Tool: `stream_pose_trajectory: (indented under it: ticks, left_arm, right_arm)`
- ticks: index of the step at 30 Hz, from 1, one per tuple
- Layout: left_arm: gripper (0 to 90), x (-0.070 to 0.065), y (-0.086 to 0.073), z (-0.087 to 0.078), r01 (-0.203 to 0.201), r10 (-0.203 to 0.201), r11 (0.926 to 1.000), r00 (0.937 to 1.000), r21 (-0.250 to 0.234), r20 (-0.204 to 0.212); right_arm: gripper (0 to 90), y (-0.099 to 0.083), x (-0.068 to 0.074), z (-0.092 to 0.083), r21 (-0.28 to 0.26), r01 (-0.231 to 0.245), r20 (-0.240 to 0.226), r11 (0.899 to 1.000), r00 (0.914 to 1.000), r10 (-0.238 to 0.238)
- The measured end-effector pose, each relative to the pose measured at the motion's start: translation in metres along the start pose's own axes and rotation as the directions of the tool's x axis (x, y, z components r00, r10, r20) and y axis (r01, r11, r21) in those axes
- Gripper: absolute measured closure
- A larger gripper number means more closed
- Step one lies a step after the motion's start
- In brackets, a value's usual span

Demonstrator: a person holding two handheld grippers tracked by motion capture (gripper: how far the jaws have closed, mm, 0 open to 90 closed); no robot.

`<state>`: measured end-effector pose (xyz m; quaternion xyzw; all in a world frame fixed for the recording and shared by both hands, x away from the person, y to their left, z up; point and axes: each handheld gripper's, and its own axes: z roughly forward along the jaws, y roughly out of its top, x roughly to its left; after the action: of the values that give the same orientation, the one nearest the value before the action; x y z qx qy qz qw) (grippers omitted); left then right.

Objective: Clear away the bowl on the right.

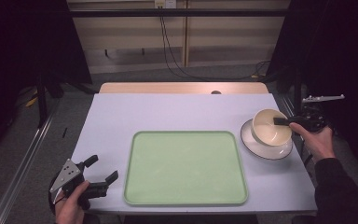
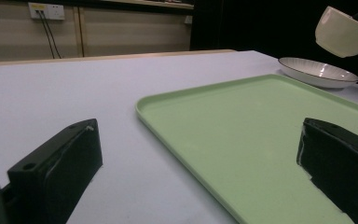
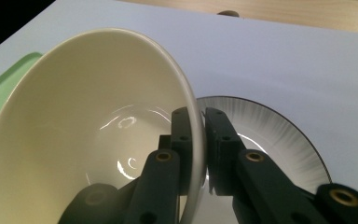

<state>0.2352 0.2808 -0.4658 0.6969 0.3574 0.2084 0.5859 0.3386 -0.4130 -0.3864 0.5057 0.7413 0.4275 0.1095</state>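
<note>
Bowl (image 3: 88, 135) rim clamped by right tongs (image 3: 198, 140), plate (image 3: 279, 140) partly hidden behind it, left tongs (image 1: 103, 175) held agape, tray (image 2: 242, 135) cut off.

high: above, facing forward-down | gripper views: low, close | shared: tray (image 1: 185, 168)

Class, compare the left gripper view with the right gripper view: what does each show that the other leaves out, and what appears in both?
Left gripper view alone: the left gripper with its jaws standing wide apart, nothing between them, and a wall socket with cables. It also shows the bowl held tilted above the plate, clear of it.

Right gripper view alone: the right gripper shut on the bowl's rim, one jaw inside, one outside.

Both share: the bowl, the plate, the green tray and the table.
</note>
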Motion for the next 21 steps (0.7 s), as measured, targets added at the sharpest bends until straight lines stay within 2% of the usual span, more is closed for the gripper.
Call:
stream_pose_trajectory:
  ticks: [5,16,17,21]
  left_arm:
    - [0.0,0.0,0.0,0.0,-0.001,0.001,1.0,1.0,0.0,0.001]
    - [0.0,0.0,0.0,0.0,-0.004,0.004,1.0,1.0,0.001,-0.003]
    - [0.0,0.0,0.0,0.0,0.0,0.0,1.0,1.0,-0.001,-0.001]
    - [0.0,0.0,0.0,0.0,0.0,0.0,1.0,1.0,-0.001,-0.005]
  right_arm:
    - [83.3,0.004,0.007,0.001,-0.007,0.015,-0.022,1.0,0.9996,-0.015]
    - [83.4,0.009,0.015,0.004,0.003,0.013,-0.027,1.0,0.9995,-0.013]
    - [83.3,0.01,0.017,0.004,-0.002,0.015,-0.041,1.0,0.9991,-0.015]
    - [83.3,0.012,0.02,0.005,-0.004,0.019,-0.044,1.0,0.9988,-0.019]
